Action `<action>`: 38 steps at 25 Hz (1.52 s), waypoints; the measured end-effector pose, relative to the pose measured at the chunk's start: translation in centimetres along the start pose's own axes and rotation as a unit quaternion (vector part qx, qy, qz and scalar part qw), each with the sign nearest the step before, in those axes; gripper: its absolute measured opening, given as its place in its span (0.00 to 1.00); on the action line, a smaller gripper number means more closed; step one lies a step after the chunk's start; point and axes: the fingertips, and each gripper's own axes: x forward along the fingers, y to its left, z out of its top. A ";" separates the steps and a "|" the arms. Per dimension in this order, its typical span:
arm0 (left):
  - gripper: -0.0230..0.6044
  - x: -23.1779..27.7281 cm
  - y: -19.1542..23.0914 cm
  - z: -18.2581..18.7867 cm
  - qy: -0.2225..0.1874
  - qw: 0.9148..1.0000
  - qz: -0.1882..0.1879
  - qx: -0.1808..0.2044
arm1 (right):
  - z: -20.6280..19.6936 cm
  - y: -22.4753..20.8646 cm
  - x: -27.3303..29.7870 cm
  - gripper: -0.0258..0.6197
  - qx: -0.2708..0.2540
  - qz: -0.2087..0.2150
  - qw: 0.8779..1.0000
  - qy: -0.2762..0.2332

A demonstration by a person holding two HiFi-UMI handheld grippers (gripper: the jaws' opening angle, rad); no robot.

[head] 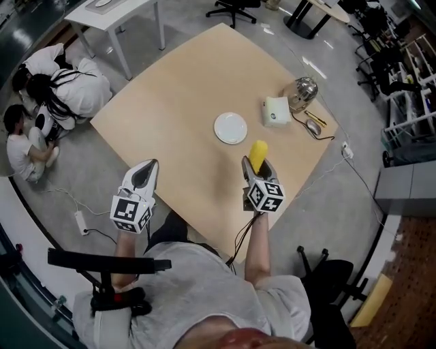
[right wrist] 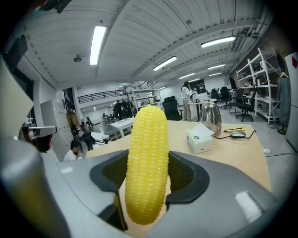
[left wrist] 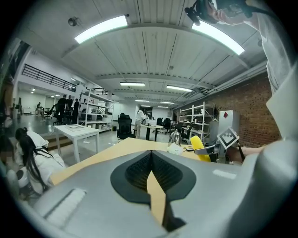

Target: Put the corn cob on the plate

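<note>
A yellow corn cob (head: 258,155) is clamped between the jaws of my right gripper (head: 259,165), held in the air above the near right part of the wooden table (head: 184,102). In the right gripper view the corn cob (right wrist: 147,162) stands upright and fills the gap between the jaws. The white plate (head: 231,127) lies bare near the table's middle, a short way beyond and left of the cob. My left gripper (head: 145,173) hangs over the table's near left edge, shut with nothing in it; its jaws meet in the left gripper view (left wrist: 151,167).
A white tissue box (head: 276,111), a steel kettle (head: 302,91), a pen and a computer mouse (head: 313,127) with its cable sit at the table's right corner. Several people sit on the floor (head: 48,95) to the left. A white desk (head: 112,13) stands behind.
</note>
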 end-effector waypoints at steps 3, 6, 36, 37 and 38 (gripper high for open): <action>0.07 0.9 0.6 -0.8 0.009 1.000 -0.001 -0.007 | -0.5 -0.4 2.5 0.43 0.001 0.002 1.000 0.020; 0.07 1.0 0.4 -1.0 0.017 1.000 -0.002 -0.013 | -0.9 -0.7 4.2 0.43 0.000 0.005 0.999 0.039; 0.07 4.5 5.6 -4.9 0.062 0.996 0.032 -0.056 | -6.6 -4.2 19.4 0.43 0.010 -0.007 0.981 0.193; 0.07 4.7 5.7 -4.9 0.062 0.996 0.032 -0.057 | -6.8 -4.3 19.6 0.43 0.011 -0.008 0.980 0.197; 0.07 4.7 5.7 -4.9 0.063 0.996 0.032 -0.057 | -7.0 -4.4 19.8 0.43 0.014 -0.008 0.979 0.201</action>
